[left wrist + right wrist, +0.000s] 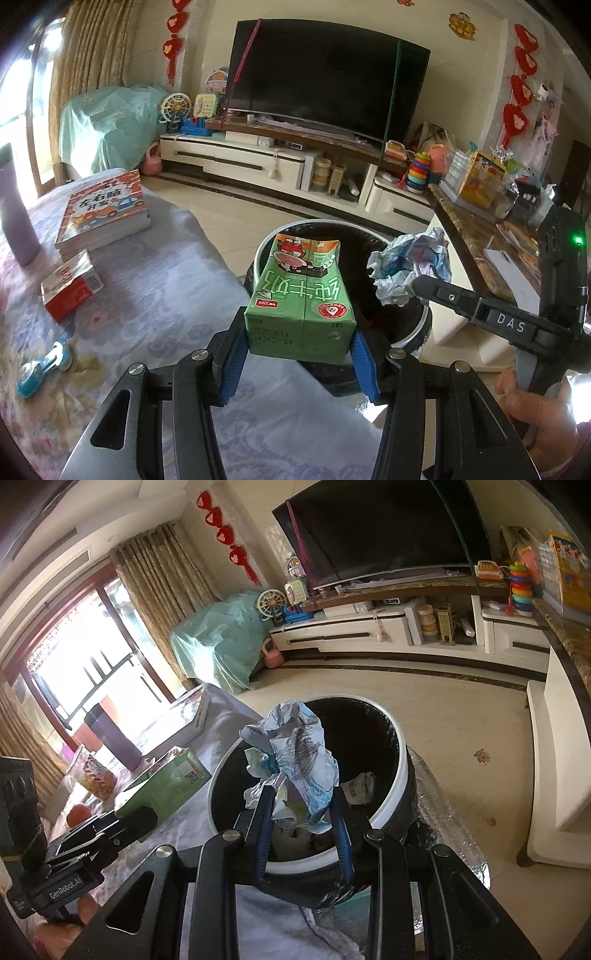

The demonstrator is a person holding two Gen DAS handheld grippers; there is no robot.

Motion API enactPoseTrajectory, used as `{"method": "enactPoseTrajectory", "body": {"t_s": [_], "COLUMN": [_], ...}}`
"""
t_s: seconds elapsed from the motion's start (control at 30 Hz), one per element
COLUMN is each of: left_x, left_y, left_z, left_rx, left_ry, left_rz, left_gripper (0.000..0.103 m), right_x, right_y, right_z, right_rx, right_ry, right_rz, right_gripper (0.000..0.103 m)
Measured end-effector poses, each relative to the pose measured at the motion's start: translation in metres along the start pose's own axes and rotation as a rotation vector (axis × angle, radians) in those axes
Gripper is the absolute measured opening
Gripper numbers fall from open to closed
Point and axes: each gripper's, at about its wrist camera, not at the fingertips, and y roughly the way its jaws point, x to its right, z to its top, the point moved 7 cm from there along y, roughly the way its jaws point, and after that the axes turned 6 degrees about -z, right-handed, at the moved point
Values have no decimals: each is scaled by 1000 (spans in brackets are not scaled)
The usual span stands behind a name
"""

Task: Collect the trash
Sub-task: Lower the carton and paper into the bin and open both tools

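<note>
My left gripper (pixel 300 345) is shut on a green milk carton (pixel 301 295) and holds it over the near rim of the black trash bin (pixel 406 334). My right gripper (pixel 303 814) is shut on a crumpled paper wad (pixel 299 760) and holds it above the bin's open mouth (pixel 388 805). The wad also shows in the left wrist view (pixel 410 267), to the right of the carton. The carton shows in the right wrist view (pixel 162 782) at the left. Some white trash (pixel 360 786) lies inside the bin.
The table with a pale cloth (pixel 147 288) carries a stack of books (pixel 103 214), a red box (pixel 70 291), a blue toy (pixel 40 369) and a purple cup (pixel 16 221). A TV stand (pixel 277 162) and a side counter (pixel 480 229) stand beyond the bin.
</note>
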Motion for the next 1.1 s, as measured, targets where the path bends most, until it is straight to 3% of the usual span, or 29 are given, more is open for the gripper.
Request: {"method": "enactPoseTrajectory", "body": {"t_s": [0.9,0.97,1.03,1.1], "left_x": [12,13,12,12], "left_y": [49,52,51,47], "left_z": [18,17,16,15], "left_rx": [-50,-62,-58,-55], "left_ry": [22,9,-2,-7], "left_rz": [9,5,1,5], "left_gripper": [50,50,51,53], "right_x": [11,12,13,13], "right_y": [26,27,27,25], "right_z": [13,15,16,16], "right_rx": [-57,-64,-60,-57], "right_ry": [-26,-27,-25,-23], "right_rz": [-31,-35,-44,-41], "right_gripper": [34,42,60,70]}}
